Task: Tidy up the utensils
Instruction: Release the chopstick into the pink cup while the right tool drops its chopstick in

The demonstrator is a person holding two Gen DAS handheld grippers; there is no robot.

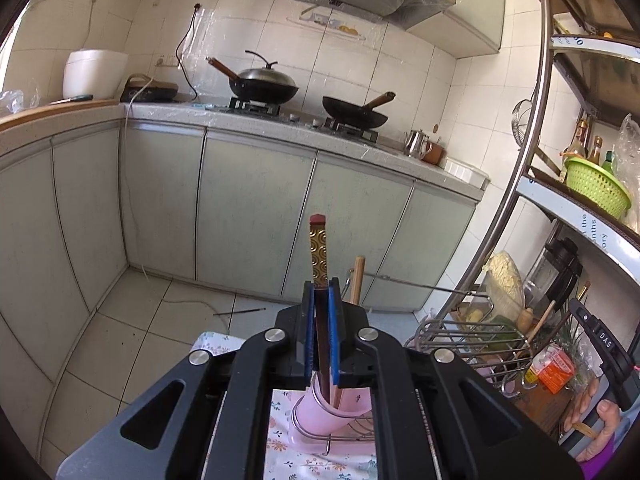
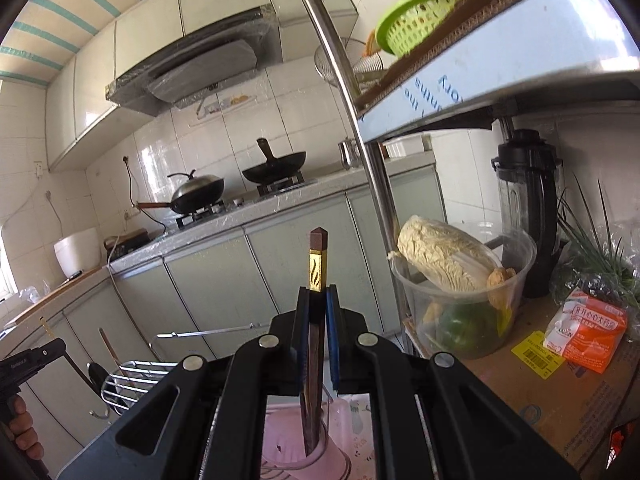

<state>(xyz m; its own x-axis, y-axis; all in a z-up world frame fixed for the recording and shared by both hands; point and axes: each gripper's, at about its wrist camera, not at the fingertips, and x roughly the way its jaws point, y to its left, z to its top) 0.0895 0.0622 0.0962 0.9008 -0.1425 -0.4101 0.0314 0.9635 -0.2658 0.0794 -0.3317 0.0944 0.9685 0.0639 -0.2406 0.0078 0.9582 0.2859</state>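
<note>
Chopsticks stand upright in both grippers, each one clamped between blue pads with its lower end down in the pink cup [image 1: 332,408]. The left gripper [image 1: 322,304] has its jaws narrow on a chopstick [image 1: 319,256] with a gold scroll-patterned top and red cap; the right gripper [image 2: 318,300] has its jaws narrow on a second chopstick [image 2: 318,260] with a gold band and brown cap. Holding them vertical, tips inside the cup, looks like the way to drop them in neatly as a pair.

A wooden stick [image 1: 357,280] already stands in the cup just beside the left chopstick, so the cup seems to be the place for collecting utensils. A wire ring [image 1: 320,428] wraps the cup's base, probably to keep it from tipping, and the cup sits on a floral cloth [image 1: 288,452].

Writing is scarce. Right of the cup, on the cardboard shelf liner, an orange packet [image 2: 588,332] carries Chinese characters too small to read surely, and a yellow barcode label [image 2: 534,354] lies just beside it. The shelf edge [image 2: 460,92] above shows upside-down blue letters, partly cut off. The right gripper's body, seen from the left wrist view, bears "DAS".
</note>
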